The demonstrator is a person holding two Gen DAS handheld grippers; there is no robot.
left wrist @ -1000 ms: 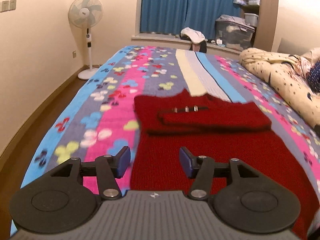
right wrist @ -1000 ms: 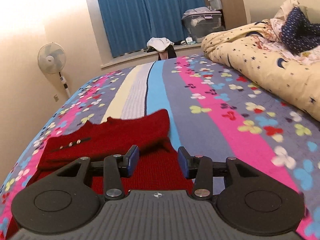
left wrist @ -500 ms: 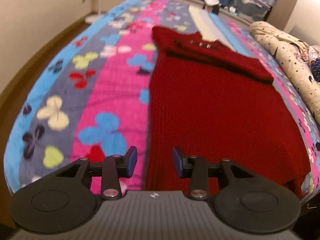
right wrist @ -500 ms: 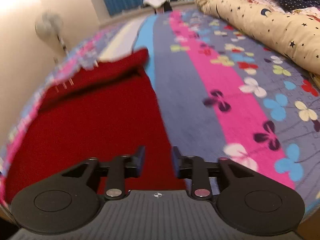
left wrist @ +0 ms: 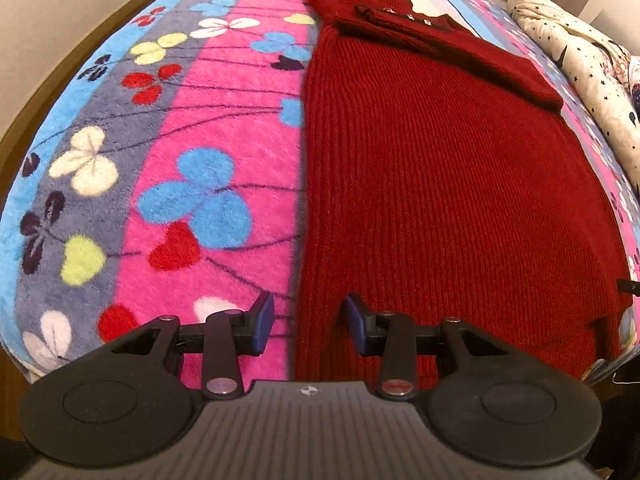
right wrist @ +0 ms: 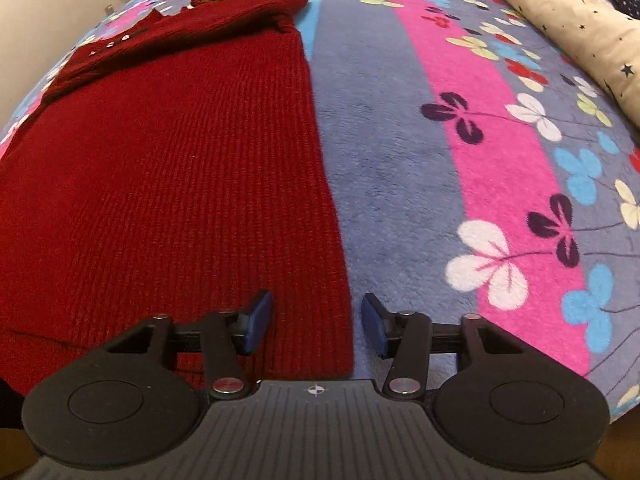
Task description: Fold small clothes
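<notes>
In the left wrist view, we are holding the left tool (left wrist: 307,322) wide open over the left hem corner of the sweater (left wrist: 440,184), which is lying flat on the blanket (left wrist: 192,152). In the right wrist view, our right tool (right wrist: 316,322) is gaping wide, straddling the sweater's (right wrist: 168,184) right edge.

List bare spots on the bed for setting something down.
Free: blanket strip left of the red sweater; wider blanket band between the sweater's right edge and the star-print duvet. Crowded: middle, under the sweater; far right, under the duvet.
</notes>
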